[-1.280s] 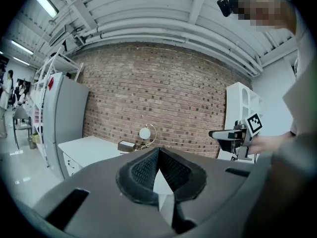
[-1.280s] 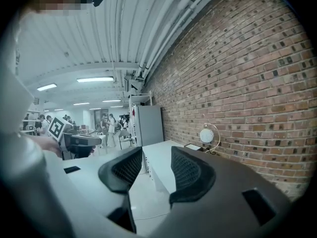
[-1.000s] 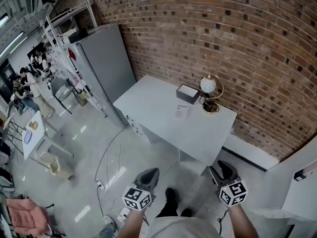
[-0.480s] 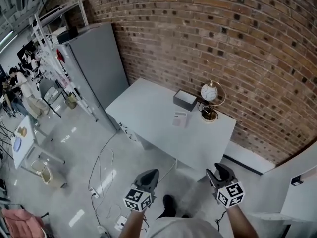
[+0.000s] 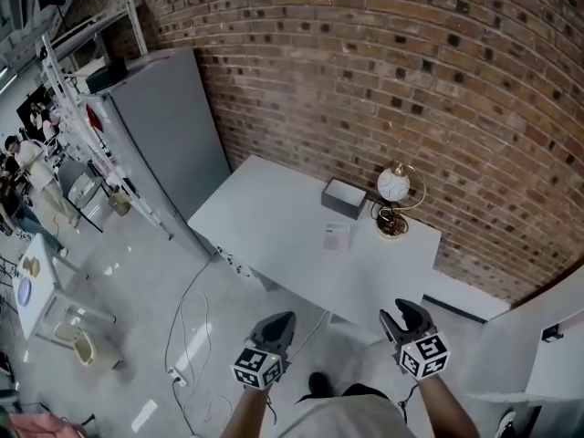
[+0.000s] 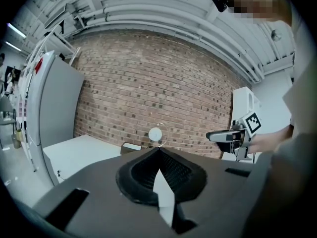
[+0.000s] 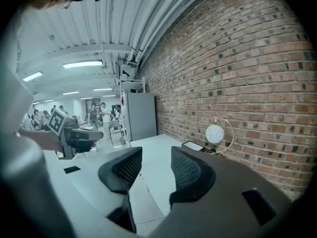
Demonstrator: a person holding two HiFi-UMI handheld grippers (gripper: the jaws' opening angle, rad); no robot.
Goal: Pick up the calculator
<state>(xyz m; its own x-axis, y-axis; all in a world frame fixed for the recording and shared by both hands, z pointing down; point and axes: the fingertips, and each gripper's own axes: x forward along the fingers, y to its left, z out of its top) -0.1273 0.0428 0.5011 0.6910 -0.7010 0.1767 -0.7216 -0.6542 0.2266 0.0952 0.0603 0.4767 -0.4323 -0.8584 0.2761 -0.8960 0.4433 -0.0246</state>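
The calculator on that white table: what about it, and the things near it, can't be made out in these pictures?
1. Calculator: head view, too small; just a pale flat rectangle, no keys visible.
2. Left gripper view: the left gripper itself hides it.
3. Dark box near it: head view, too small to tell its contents.

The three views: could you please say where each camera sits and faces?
Head view: on the head, steeply down at the table; left gripper, right gripper, forearms show.
Left gripper view: rides left gripper, faces brick wall; shut jaws show.
Right gripper view: rides right gripper, faces along wall; open jaws show.
Shared: globe lamp.
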